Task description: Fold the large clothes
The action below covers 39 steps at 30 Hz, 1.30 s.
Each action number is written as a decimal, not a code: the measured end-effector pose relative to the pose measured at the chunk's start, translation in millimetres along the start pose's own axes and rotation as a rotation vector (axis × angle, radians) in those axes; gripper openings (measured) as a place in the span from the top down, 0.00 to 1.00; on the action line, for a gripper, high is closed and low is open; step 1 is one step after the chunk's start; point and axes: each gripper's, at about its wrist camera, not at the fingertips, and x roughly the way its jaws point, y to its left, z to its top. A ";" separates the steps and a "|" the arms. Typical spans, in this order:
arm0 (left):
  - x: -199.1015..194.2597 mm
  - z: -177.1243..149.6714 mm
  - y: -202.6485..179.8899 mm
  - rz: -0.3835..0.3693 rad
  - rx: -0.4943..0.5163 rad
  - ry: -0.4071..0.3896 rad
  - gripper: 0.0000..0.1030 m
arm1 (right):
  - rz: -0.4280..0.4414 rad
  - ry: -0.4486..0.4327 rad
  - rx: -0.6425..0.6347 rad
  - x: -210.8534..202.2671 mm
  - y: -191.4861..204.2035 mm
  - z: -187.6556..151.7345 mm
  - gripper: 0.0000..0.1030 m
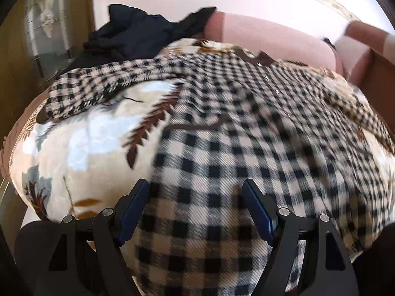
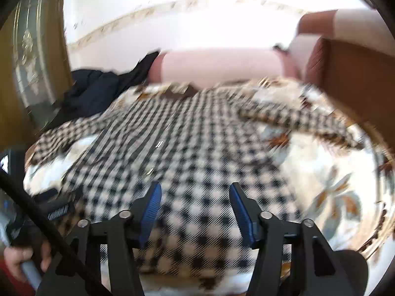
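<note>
A checked garment, black on cream, lies spread flat on a floral blanket that covers the bed or couch. The blanket gives a broad, level surface, which is likely why the garment is laid there for folding. Taking the pink bolster at the far edge as landmark: the garment's collar end lies just before the bolster, and its hem lies at the opposite, near end, under the two grippers. Its long axis thus runs from bolster to onlooker. One sleeve reaches out to the left of the body and the other sleeve to the right, both roughly parallel to the bolster, so that the garment appears opened out, front upward, with small shiny buttons down its middle.

The left gripper hovers over the hem, its jaws standing wide with only cloth seen beneath them, nothing pinched. The right gripper likewise hangs above the hem with jaws well apart and empty. A dark heap of clothes lies left of the bolster, apart from the work. A hand on the other tool's handle shows at the lower left of the right view.
</note>
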 end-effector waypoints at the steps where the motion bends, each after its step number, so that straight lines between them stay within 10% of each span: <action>1: 1.8 -1.7 -3.4 0.000 0.014 0.009 0.25 | -0.013 0.012 0.006 4.4 -2.8 0.5 0.40; 17: 13.7 -8.2 -11.0 0.009 0.052 0.039 0.18 | -0.071 0.263 0.073 64.6 -26.1 -34.4 0.39; 39: 15.6 -9.2 -13.1 0.012 0.057 0.039 0.14 | -0.109 0.221 0.028 68.8 -25.7 -45.2 0.23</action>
